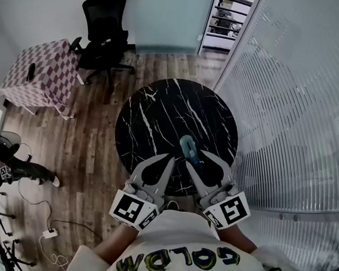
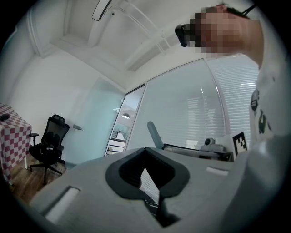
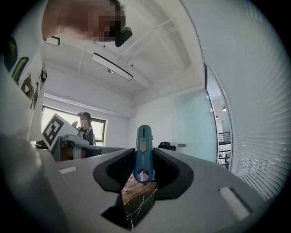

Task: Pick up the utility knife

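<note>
**A:** Nearest first: anything in the right gripper?

**B:** Closed on the utility knife. Pads pressing the teal handle from both sides, set no wider than that handle. Pokes out well past the fingertips.

**A:** And in the left gripper?

**B:** Nothing. Drawn together at the tips, with only a slit of daylight between the pads. Held level just beside the right one, above the near edge of the round black marble table.

**A:** Knife clear of that table?

**B:** Looks so. No contact to be seen, with marble showing underneath through the jaws. Hangs above the near part of the table, not resting on it.

**A:** Done, then?

**B:** Seemingly yes, for both grasp and lift. Left, at most: keeping the hold firm and steady.

**A:** And beyond the table?

**B:** An office chair past its far edge. A checkered table off to the left of that. No part in the job, by the look of it.
</note>
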A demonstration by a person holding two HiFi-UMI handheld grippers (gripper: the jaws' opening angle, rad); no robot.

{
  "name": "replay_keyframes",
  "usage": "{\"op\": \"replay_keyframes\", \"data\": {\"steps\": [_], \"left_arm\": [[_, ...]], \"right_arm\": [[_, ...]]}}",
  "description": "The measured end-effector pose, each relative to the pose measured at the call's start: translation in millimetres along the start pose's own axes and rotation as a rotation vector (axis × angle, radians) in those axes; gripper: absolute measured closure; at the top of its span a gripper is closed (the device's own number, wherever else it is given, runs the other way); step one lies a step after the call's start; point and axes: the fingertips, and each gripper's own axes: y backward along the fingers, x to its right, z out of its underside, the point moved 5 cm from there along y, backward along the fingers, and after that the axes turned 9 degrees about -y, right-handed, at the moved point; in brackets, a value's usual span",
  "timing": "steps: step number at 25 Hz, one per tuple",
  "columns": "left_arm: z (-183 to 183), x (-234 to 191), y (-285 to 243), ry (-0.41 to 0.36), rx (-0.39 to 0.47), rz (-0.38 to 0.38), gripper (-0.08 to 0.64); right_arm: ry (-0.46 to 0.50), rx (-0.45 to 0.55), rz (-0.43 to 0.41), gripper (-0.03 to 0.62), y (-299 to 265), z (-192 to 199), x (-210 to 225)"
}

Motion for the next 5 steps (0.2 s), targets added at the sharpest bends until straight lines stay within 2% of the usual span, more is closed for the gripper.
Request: {"op": "replay_keyframes", "data": {"steps": [5], "left_arm": [[9.5,4.0,0.2,0.007,-0.003,0.004,0.557]], "right_arm": [[0.0,0.003,0.002,0.463,6.0,5.8,1.7]]}}
